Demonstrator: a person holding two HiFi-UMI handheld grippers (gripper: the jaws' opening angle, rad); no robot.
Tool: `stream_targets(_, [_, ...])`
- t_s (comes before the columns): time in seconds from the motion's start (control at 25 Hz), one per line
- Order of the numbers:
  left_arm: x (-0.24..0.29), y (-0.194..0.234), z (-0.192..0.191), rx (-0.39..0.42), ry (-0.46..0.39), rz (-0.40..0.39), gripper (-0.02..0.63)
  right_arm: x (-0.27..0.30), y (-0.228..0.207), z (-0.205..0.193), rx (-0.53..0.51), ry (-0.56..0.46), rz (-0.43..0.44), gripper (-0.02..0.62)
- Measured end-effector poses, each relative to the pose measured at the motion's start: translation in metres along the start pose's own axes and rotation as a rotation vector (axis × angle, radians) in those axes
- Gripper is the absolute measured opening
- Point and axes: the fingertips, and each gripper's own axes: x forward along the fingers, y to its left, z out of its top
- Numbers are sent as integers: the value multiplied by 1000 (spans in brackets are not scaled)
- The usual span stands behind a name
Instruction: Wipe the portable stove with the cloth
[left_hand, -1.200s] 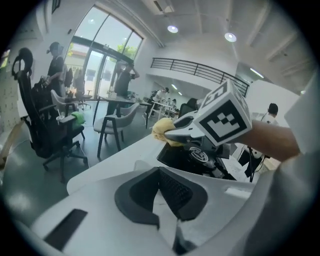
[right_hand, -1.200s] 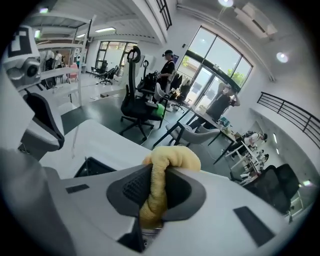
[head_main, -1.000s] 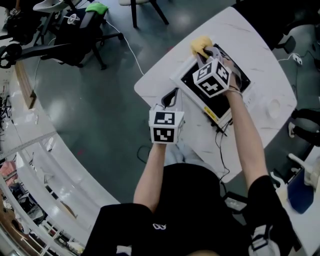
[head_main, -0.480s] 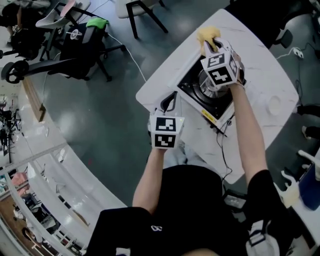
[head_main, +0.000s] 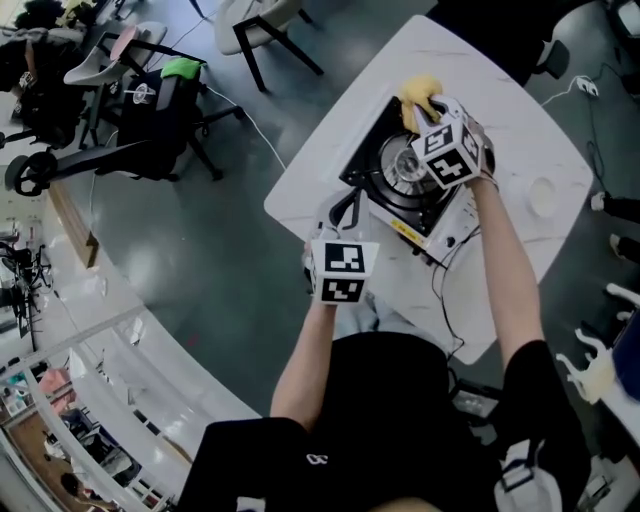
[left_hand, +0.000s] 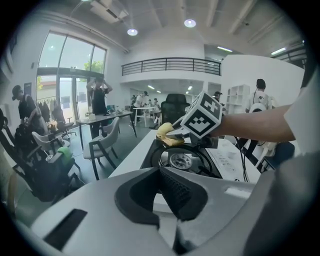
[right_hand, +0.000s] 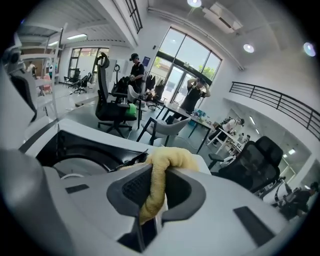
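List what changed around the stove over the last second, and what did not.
The right hand-held gripper, shut on the yellow cloth, slid from over the middle of the portable stove toward its far edge, uncovering the burner. Nothing was picked up or let go. The left hand-held gripper stayed shut and empty beside the stove's near-left corner.
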Motion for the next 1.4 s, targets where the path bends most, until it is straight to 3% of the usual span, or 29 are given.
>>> stream_targets(0.24, [-4,-4,0,-2,0,-9,-6,-12,7,-26,-164,85,16,37])
stream_targets(0.48, [-20,-1,-5,-23,-17,-1,-6,-31,-4,-58,-123,262,41,37])
stream_targets(0.76, [-56,11,-15,-59,-57,47,-6,-49,-19,-76,-70,335,-19,37])
stream_targets(1.0, [-102,31,-27,-108,-107,81,-6,-85,-37,-71,43,303,-192,40])
stream_targets(1.16, [-120,58,-49,-203,-118,124,-6,-124,-36,-54,205,223,-283,40])
stream_targets(1.4, [-136,52,-57,-288,-152,146,-6,-177,2,-3,255,-2,-238,40])
